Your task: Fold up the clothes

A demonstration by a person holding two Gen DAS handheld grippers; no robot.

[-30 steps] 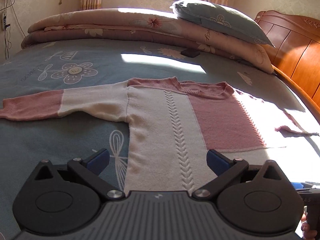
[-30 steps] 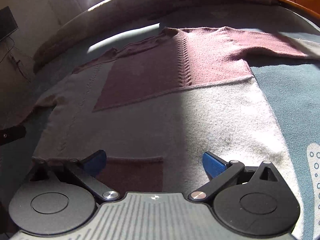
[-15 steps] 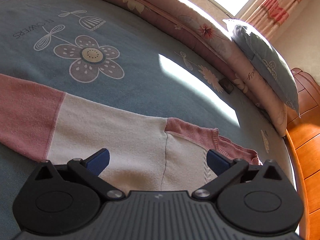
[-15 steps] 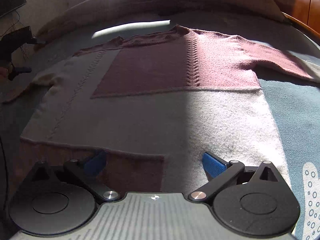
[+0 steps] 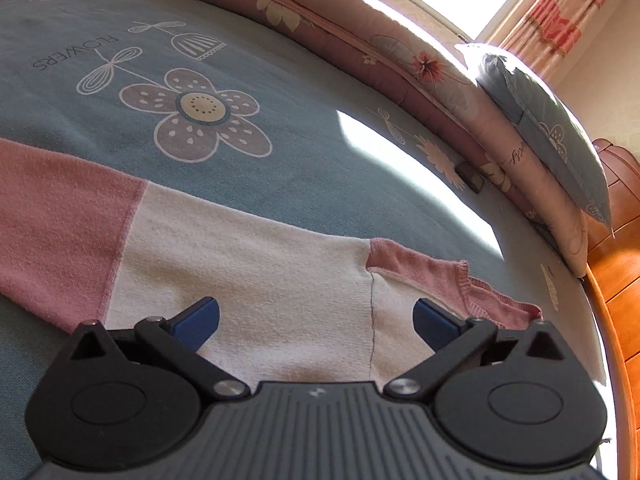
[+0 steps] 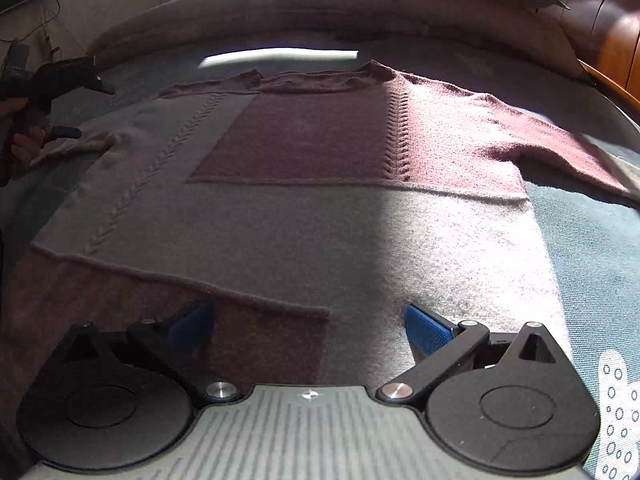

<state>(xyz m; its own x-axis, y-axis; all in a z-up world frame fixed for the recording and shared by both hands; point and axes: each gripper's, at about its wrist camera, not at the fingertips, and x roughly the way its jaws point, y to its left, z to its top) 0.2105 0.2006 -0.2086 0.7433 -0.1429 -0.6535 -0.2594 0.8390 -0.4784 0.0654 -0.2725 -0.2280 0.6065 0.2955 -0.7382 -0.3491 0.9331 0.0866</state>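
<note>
A pink and cream knitted sweater [image 6: 320, 208] lies flat, front up, on the blue bedspread. My right gripper [image 6: 308, 328] is open low over its hem, at the pink patch. My left gripper [image 5: 316, 320] is open just above the shoulder seam [image 5: 372, 320], where the cream sleeve [image 5: 240, 256] joins the body. That sleeve runs left to a pink cuff part [image 5: 56, 216]. The pink neckline [image 5: 472, 288] lies just right of the left gripper. In the right wrist view the left gripper [image 6: 60, 80] shows at far left, held by a hand [image 6: 24, 140].
The blue flowered bedspread [image 5: 200, 112] extends beyond the sweater. A rolled floral quilt [image 5: 360, 40] and a blue pillow [image 5: 552, 128] lie along the far side. A small dark object [image 5: 472, 176] rests by the quilt. A wooden headboard [image 5: 616, 280] bounds the right.
My left gripper moved from the hem area up to the left shoulder and sleeve, and drew closer to the cloth. My right gripper shifted slightly left along the hem. Both stayed open.
</note>
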